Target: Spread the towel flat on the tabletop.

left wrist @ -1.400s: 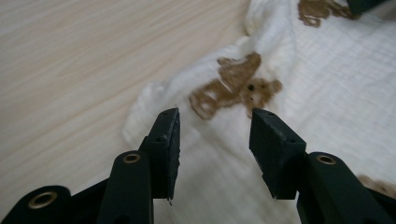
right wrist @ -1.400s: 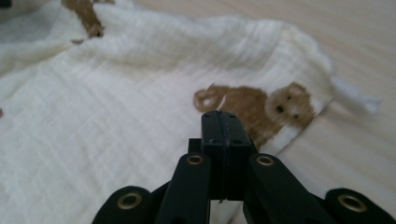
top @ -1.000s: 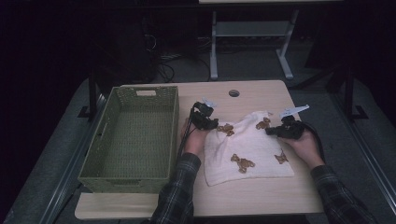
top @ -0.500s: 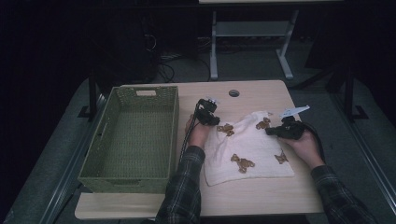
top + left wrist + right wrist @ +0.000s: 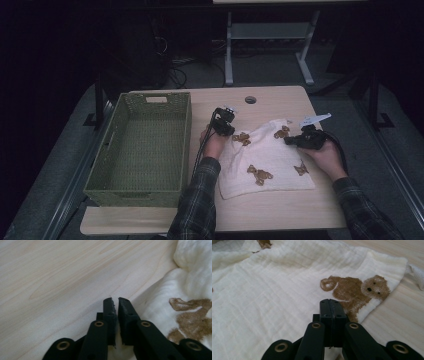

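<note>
One cream muslin cloth printed with brown bears (image 5: pixel 272 160), spread on the pale wooden table (image 5: pixel 270 102), right of the empty green woven basket (image 5: pixel 145 145). Left gripper (image 5: pixel 115 302) at the cloth's upper left edge, jaws a sliver apart pinching white fabric. Right gripper (image 5: pixel 329 302) at the cloth's right corner, jaws clenched, over a bear print (image 5: pixel 355 291); whether they pinch cloth cannot be told

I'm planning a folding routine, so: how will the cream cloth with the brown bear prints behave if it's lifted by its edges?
The cream muslin cloth with brown bear prints probably hangs floppy: it already bunches and wrinkles on the wooden table. It looks thin and light, so it likely drags rather than slides when pushed. Its crinkled weave should grip well between the jaws.
</note>
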The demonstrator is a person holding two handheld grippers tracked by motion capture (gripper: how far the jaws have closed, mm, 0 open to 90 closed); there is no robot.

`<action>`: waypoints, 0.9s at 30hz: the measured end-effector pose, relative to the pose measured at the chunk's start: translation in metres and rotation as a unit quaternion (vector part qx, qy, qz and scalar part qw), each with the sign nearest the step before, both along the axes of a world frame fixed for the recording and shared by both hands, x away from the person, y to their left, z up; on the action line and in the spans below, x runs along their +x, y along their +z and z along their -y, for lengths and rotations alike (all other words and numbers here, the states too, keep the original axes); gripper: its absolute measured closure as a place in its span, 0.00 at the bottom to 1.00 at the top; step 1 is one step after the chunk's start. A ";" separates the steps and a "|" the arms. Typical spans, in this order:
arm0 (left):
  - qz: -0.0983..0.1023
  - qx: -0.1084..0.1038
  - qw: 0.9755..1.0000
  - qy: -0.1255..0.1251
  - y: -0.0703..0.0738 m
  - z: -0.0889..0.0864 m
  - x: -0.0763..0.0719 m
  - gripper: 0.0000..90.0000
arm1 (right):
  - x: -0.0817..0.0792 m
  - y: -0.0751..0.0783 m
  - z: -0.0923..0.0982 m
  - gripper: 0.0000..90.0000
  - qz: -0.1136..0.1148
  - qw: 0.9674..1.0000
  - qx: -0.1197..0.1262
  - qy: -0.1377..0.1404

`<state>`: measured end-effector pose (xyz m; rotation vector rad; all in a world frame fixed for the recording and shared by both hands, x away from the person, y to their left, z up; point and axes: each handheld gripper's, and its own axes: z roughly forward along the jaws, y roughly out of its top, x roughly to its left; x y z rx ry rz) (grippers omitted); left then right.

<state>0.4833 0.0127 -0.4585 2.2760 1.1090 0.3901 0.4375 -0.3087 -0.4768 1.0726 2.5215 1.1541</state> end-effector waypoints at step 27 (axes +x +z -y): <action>0.074 -0.024 0.991 0.105 0.028 -0.035 0.004 0.79 | -0.001 0.000 -0.001 1.00 0.001 1.000 -0.001 0.000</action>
